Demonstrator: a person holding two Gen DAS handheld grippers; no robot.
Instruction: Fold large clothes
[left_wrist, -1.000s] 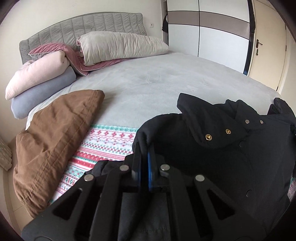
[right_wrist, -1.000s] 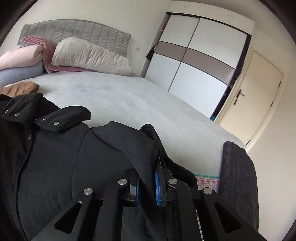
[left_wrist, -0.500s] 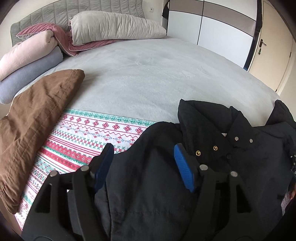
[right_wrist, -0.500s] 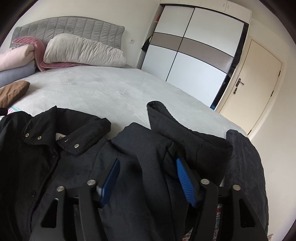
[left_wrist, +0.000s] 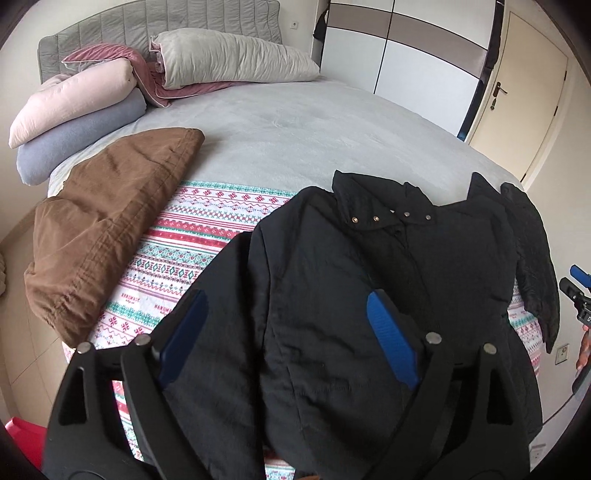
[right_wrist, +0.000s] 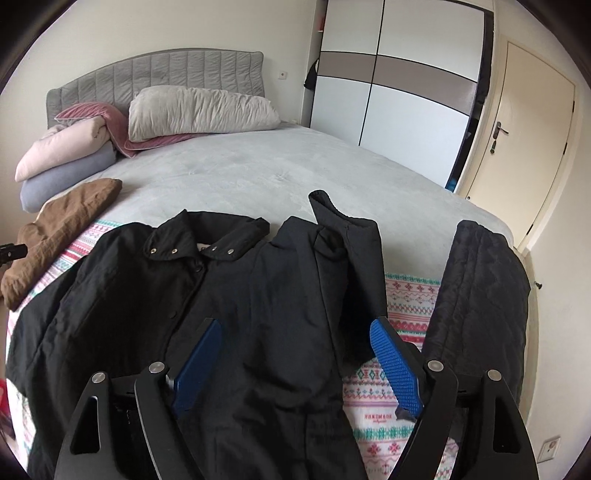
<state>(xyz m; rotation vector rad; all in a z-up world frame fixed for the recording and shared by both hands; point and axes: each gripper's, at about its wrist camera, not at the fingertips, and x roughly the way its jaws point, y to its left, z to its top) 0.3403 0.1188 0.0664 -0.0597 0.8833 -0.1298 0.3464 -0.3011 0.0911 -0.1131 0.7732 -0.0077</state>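
At the bottom of the left wrist view the left gripper (left_wrist: 288, 336) stands wide, its jaws having just been opening, holding nothing above the black coat (left_wrist: 369, 295). The right gripper (right_wrist: 295, 362) is likewise spread and empty. The coat lies at frame centre on a patterned blanket (left_wrist: 207, 236). Farther up-left lie a brown garment (left_wrist: 110, 221), then pillows (left_wrist: 229, 59).

place: home bedroom | evidence: bed (right_wrist: 258, 173), pillow (right_wrist: 199, 109), wardrobe (right_wrist: 399, 74)

Black jacket's (left_wrist: 369, 295) hem off-frame
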